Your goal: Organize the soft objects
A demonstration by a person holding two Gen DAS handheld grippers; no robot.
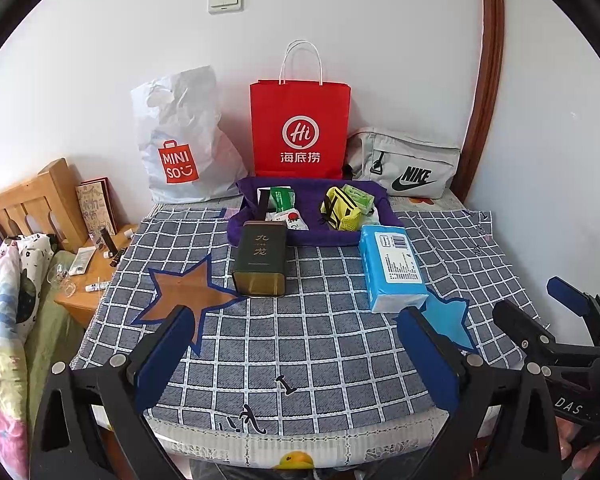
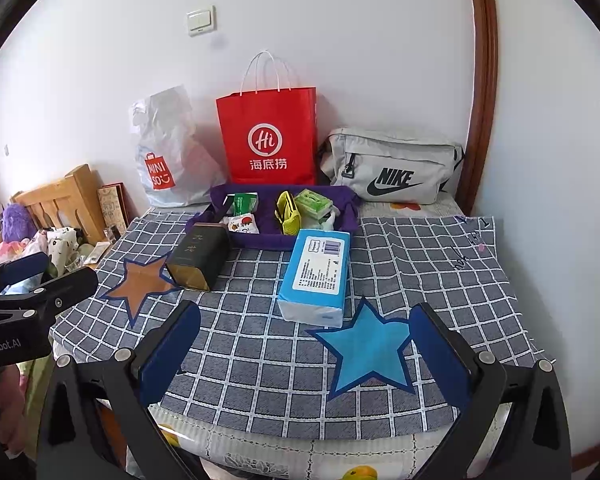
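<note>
Tissue pack (image 2: 315, 276), blue, flat on checked cloth (image 2: 420, 264), just in front of purple tray (image 2: 276, 240), beside dark tin (image 2: 199, 254). L gripper (image 1: 296, 360) & R gripper (image 2: 306, 358): jaws apart, nothing held, hovering at near edge.

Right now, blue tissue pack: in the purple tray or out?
Out. The blue tissue pack lies flat on the checked cloth, in front of the purple tray, label side up.

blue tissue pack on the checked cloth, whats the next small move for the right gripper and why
Probably ease the right gripper forward toward the soft blue plastic-wrapped tissue pack. Its jaws stand open and empty, and the pack lies loose just ahead on the grey checked cloth, outside the purple fabric tray with nothing blocking the way. The left gripper is open too.
</note>
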